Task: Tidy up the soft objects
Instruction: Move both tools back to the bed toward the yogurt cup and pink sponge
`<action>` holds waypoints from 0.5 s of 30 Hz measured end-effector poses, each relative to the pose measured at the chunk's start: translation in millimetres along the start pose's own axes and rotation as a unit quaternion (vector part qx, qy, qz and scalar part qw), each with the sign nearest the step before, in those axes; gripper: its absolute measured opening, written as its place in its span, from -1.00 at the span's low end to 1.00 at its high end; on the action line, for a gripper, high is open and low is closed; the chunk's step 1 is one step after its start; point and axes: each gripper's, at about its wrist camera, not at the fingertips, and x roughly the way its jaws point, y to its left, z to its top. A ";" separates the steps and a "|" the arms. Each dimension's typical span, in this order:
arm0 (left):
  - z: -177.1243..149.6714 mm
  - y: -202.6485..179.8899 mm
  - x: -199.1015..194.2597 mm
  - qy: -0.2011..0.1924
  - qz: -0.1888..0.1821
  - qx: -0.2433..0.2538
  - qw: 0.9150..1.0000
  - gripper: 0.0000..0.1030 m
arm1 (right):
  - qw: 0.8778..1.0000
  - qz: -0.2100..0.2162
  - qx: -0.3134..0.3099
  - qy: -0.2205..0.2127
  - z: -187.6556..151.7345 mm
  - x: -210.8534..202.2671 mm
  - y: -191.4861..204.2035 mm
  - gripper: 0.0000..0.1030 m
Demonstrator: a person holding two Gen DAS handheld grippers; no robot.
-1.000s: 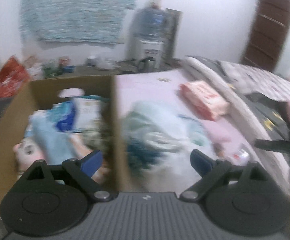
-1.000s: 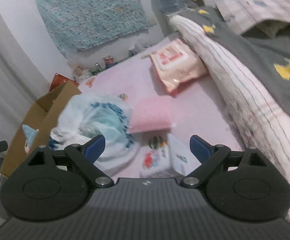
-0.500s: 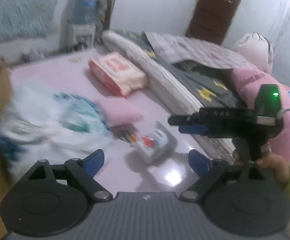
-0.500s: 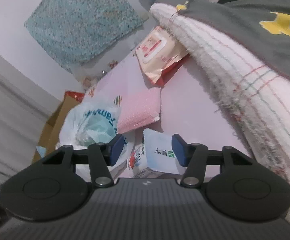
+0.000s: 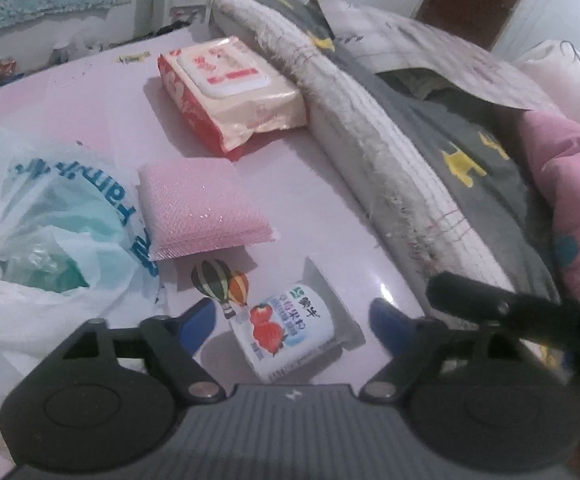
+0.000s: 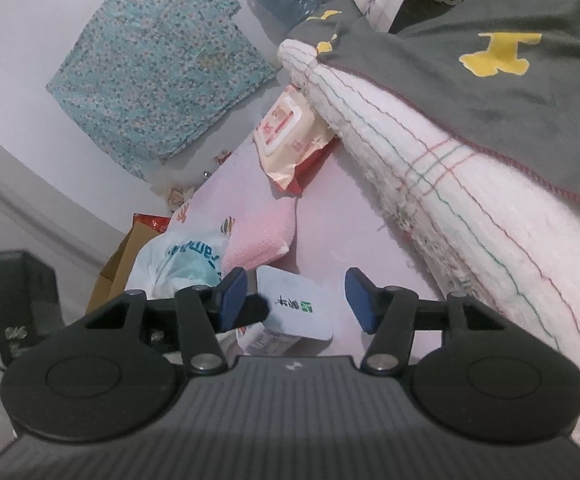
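Observation:
A small white milk pouch (image 5: 290,332) with a strawberry print lies on the pink sheet. My left gripper (image 5: 294,320) hangs over it with a blue pad on each side; the jaws are closing and the pads stand just clear of the pouch. From the other side, my right gripper (image 6: 296,300) also straddles the pouch (image 6: 298,308), with a gap at each pad. Its black finger (image 5: 490,304) shows at the right of the left wrist view. A pink sponge pad (image 5: 201,208), a wet wipes pack (image 5: 225,88) and a white plastic bag (image 5: 49,232) lie beyond.
A rolled white blanket (image 5: 370,140) and a grey quilt (image 6: 510,80) border the sheet on the right. A cardboard box (image 6: 117,272) stands past the plastic bag (image 6: 185,260). A pink sleeve (image 5: 570,200) is at the right edge.
My left gripper swung away from the cardboard box, came down over the milk pouch, and its jaws narrowed. My right gripper rolled, moved closer to the pouch, and its jaws narrowed around it.

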 end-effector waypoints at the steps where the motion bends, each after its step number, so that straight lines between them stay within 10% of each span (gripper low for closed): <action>1: 0.4 1.8 2.5 0.005 -0.003 -0.006 1.000 0.45 | 1.000 0.001 0.002 0.002 -1.0 1.4 -1.0 0.07; 9: -8.9 30.5 -1.0 -0.020 -0.053 -0.063 0.996 0.42 | 1.000 0.013 0.015 0.024 -11.1 13.7 -0.2 0.08; 15: -32.0 73.7 -4.5 -0.048 -0.123 -0.167 0.977 0.42 | 0.999 0.021 0.021 0.038 -15.9 25.4 5.4 0.12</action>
